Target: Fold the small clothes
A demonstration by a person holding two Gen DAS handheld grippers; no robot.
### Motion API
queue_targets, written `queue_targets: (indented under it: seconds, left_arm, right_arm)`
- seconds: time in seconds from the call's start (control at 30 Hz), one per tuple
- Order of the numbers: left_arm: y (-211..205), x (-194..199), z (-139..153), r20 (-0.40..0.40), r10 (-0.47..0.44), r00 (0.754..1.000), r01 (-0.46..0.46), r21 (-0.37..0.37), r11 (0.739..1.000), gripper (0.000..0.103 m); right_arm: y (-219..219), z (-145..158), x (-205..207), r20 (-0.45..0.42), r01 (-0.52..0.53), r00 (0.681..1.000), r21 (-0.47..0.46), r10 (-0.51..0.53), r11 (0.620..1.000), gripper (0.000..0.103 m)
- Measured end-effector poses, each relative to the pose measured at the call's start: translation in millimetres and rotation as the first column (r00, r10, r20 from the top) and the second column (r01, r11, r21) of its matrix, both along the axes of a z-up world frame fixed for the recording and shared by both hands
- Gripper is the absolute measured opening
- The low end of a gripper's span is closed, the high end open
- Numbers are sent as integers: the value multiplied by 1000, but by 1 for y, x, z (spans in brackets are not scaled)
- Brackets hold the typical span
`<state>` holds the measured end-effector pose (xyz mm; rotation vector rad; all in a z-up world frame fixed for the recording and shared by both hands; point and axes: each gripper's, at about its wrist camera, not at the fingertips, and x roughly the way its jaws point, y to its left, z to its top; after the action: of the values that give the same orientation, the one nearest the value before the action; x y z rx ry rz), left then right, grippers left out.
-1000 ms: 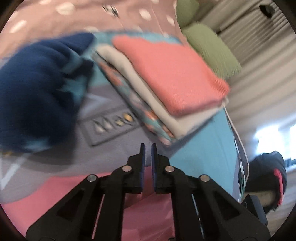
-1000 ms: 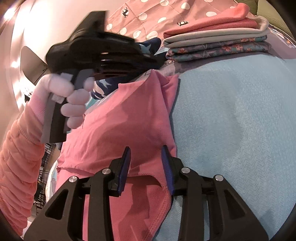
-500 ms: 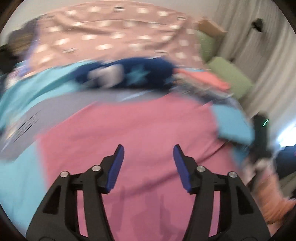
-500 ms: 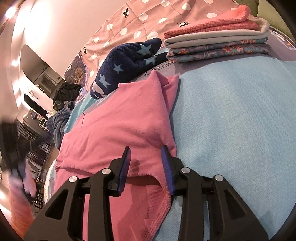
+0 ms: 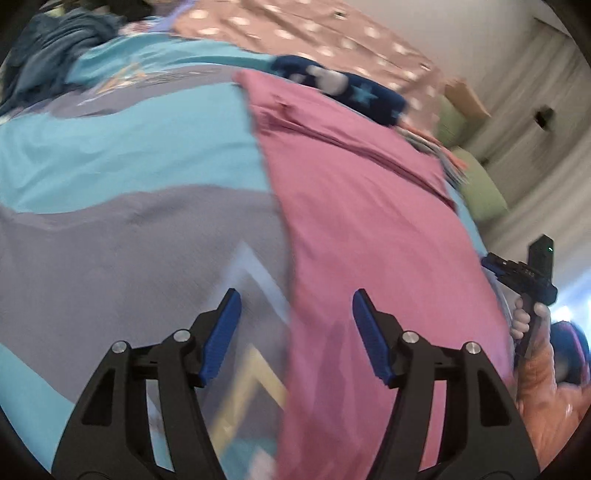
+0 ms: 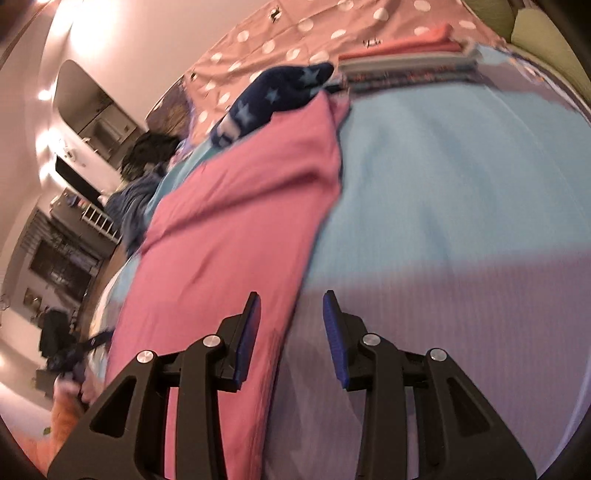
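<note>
Left gripper [image 5: 295,338] jaws have just been opening, nothing between them, over the pink garment's [image 5: 369,229] edge; right gripper [image 6: 291,338] released above its other edge.

Home bedroom, patterned bedspread [image 5: 110,155], polka-dot bedding [image 6: 295,29], green pillows [image 5: 476,184], curtains [image 5: 546,155]

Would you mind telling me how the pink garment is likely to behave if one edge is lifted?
The pink garment lies flat with soft creases, so it will probably drape limply. It looks thin, likely light. Its folded layers may slide apart.
</note>
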<state>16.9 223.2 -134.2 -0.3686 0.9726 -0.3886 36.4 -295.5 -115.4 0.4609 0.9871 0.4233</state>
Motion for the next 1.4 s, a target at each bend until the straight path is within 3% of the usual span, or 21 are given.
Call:
queue_targets:
  seconds: [0.07,0.2,0.37,0.5,0.73,0.87,0.93,0.97,1.0,1.03,1.07,1.13,1.23,1.3,1.4]
  left_arm:
    - [-5,-4,-1,-3,-56,998,56,-27,998,64]
    - [-16,-30,-4,1,-119,993,119,-14,993,64]
    - [-6,-64,-5,-8,-143,990,142,-60,988,64]
    - [0,-92,-10,-14,-151,988,148,-120,982,64]
    - [8,-123,-20,0,-152,988,147,-240,960,64]
    - [15,-109,-31,2,-154,988,142,-395,908,62]
    - [14,-107,-31,1,-152,988,140,-396,907,53]
    - [13,-105,-31,-11,-144,990,129,-380,916,34]
    - [12,-104,-32,-30,-135,990,114,-378,919,9]
    - [13,-104,-34,-44,-124,991,98,-383,918,4]
    - [14,-105,-33,-46,-95,994,70,-391,918,4]
    - [15,-109,-19,10,-63,998,61,-421,905,4]
    - [14,-115,28,174,-47,984,122,-446,887,4]
    - [8,-120,70,292,-61,954,184,-414,892,4]
    - [0,-134,108,390,-74,918,233,-380,895,4]
  right_arm:
    - [3,1,-28,-14,-20,1000,-8,20,1000,39]
    - [6,2,-76,-10,-20,1000,-15,20,1000,44]
    - [-4,-6,-125,-32,17,999,56,-15,998,44]
    - [-7,-8,-155,-44,-17,999,84,20,996,45]
    - [-11,-18,-174,-57,-79,994,191,91,978,53]
    - [-4,-23,-156,-45,-138,987,281,156,950,53]
    - [1,-21,-151,-48,-146,985,293,167,945,41]
    - [3,-21,-148,-58,-144,984,304,169,942,25]
    - [3,-20,-149,-61,-142,983,328,171,934,16]
    - [3,-18,-151,-39,-140,985,374,166,917,6]
    - [1,-13,-152,-12,-137,988,408,156,902,4]
    - [-6,6,-156,68,-137,991,471,119,871,3]
    - [-17,48,-158,218,-175,974,524,67,834,3]
    - [-19,76,-161,297,-202,954,514,48,834,3]
    - [-27,112,-175,410,-256,912,513,28,819,3]
